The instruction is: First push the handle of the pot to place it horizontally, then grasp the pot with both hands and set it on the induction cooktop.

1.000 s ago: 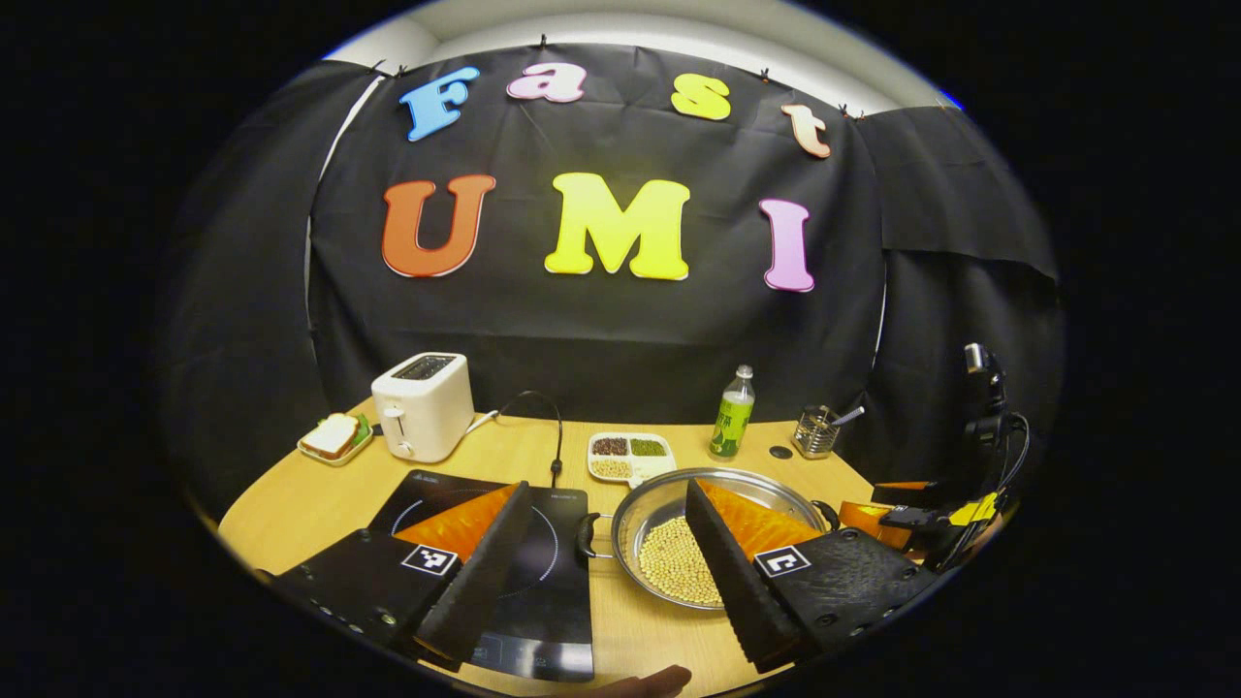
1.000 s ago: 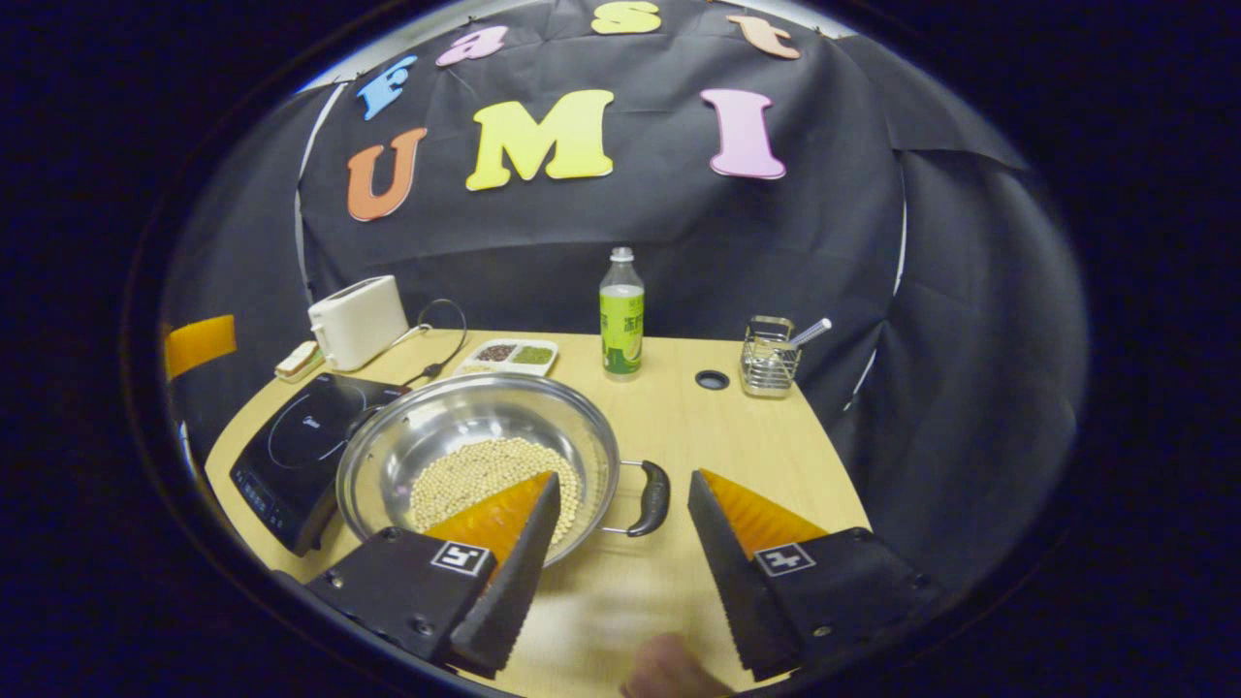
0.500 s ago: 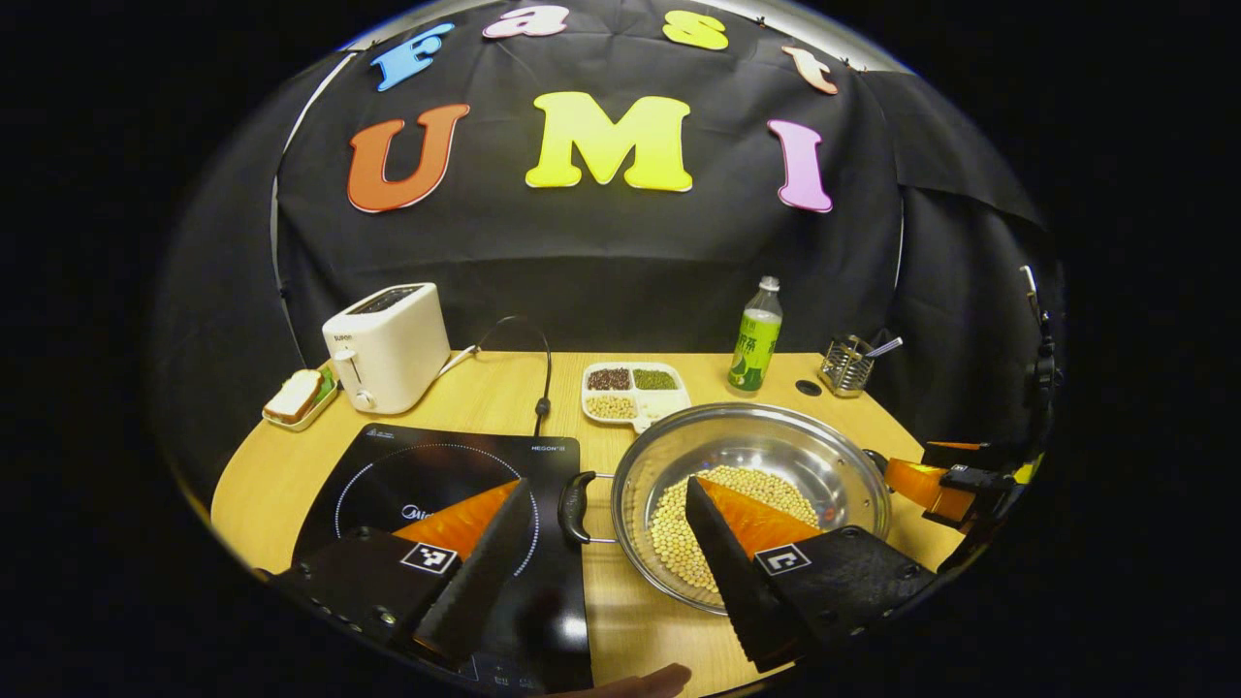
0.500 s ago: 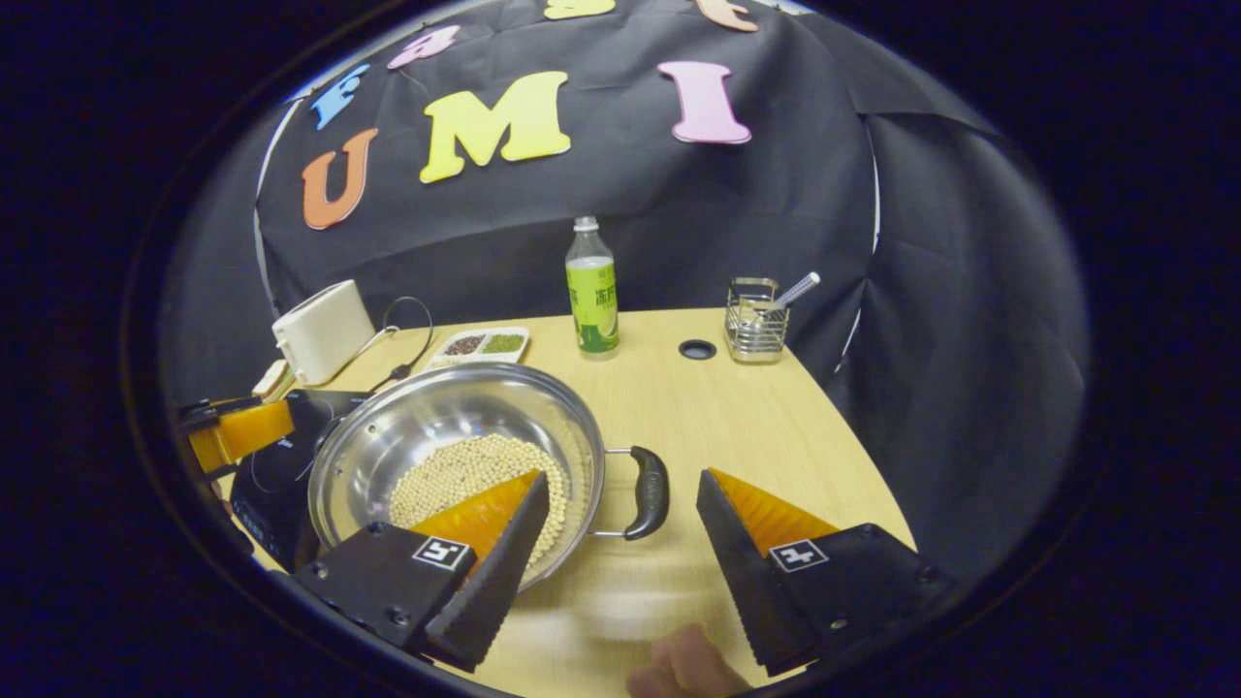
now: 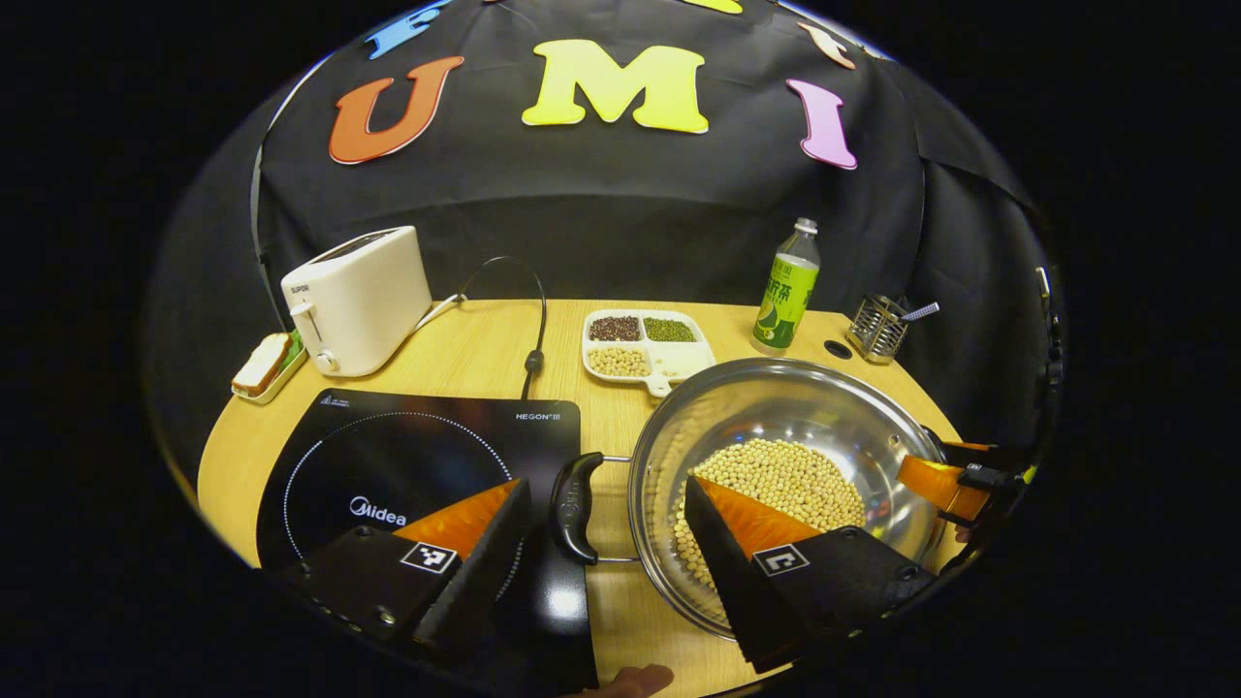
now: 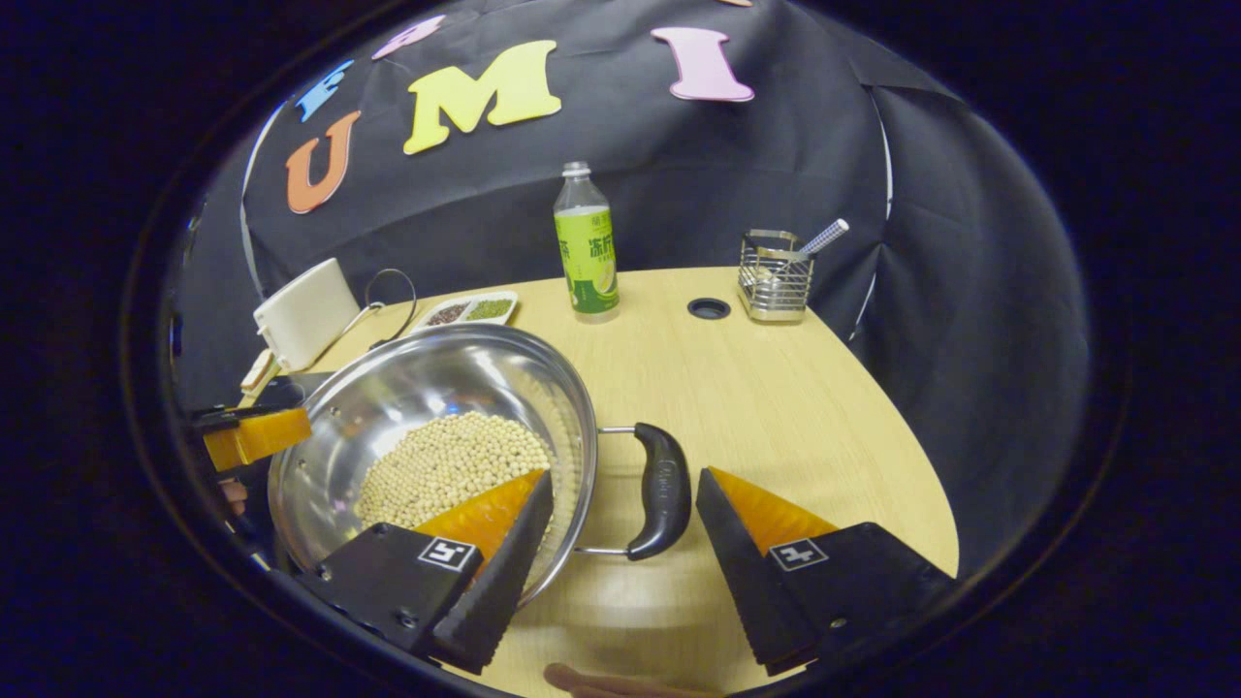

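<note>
A steel pot [image 5: 776, 402] holding soybeans [image 5: 785, 480] stands on the wooden table, to the right of the black induction cooktop [image 5: 407, 456]. Its two black handles point left and right. In the left gripper view, my left gripper [image 5: 601, 519] is open, and the pot's left handle [image 5: 574, 494] lies between its fingers. In the right gripper view, the pot [image 6: 427, 378] is at the left and my right gripper [image 6: 620, 509] is open around the right handle [image 6: 664, 475]. One finger of each gripper hangs over the pot's inside. The other gripper shows past the pot's far rim in each view.
A white toaster [image 5: 359, 296] with its cable, a sandwich dish [image 5: 262, 364], a divided tray of beans [image 5: 640, 344], a green bottle [image 5: 787, 291] and a wire utensil holder [image 5: 877, 330] stand along the back of the table. The table's right edge [image 6: 911, 465] curves close by.
Both grippers have moved forward and down toward the pot. Each handle now lies between a pair of open fingers. The pot has not shifted.
</note>
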The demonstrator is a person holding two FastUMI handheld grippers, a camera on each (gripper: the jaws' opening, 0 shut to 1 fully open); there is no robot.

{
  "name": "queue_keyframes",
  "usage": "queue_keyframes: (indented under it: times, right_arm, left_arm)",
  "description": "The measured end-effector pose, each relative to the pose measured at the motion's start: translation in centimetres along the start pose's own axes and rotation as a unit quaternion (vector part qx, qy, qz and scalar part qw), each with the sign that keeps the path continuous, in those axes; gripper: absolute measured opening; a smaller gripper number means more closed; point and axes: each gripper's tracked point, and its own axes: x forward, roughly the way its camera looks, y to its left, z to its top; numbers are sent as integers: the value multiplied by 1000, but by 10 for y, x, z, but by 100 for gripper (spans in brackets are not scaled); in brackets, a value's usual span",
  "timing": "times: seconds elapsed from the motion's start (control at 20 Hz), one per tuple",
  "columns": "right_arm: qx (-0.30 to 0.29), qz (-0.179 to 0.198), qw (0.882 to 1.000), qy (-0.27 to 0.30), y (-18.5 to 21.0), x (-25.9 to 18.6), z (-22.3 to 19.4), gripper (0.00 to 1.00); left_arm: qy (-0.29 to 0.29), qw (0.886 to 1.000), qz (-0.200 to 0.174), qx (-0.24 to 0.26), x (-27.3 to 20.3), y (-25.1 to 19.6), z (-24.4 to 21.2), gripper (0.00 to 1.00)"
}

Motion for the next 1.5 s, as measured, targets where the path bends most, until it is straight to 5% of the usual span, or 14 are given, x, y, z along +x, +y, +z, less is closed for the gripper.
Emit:
queue_keyframes:
  times: [0.25,0.3,0.35,0.55,1.2,1.25,1.3,1.4,1.45,1.5]
  right_arm:
    - [-7,-2,1000,-2,2,3,3,84]
    - [-8,-9,1000,-1,0,4,3,83]
    - [-5,-17,1000,1,-2,5,3,88]
    - [-7,-35,999,15,-6,5,0,73]
    - [11,-40,997,66,-4,0,-2,64]
    - [28,-37,996,77,-3,-2,-4,62]
    - [38,-34,995,85,-3,-4,-3,60]
    - [43,-30,993,103,-2,-6,-5,58]
    - [43,-30,992,111,-2,-10,-6,58]
    - [44,-31,992,117,-1,-16,-4,58]
  left_arm:
    - [18,1000,1,6,12,0,-7,82]
    - [20,1000,2,7,12,0,-8,91]
    - [22,1000,9,7,13,3,-9,77]
    - [29,999,26,-5,15,7,-8,63]
    - [62,998,11,-6,15,8,-9,58]
    - [68,998,13,-9,12,7,-8,47]
    - [70,997,15,-6,10,6,-8,55]
    - [71,997,19,-1,5,7,-9,54]
    - [73,997,22,1,0,8,-10,45]
    - [75,997,23,2,-6,8,-10,55]
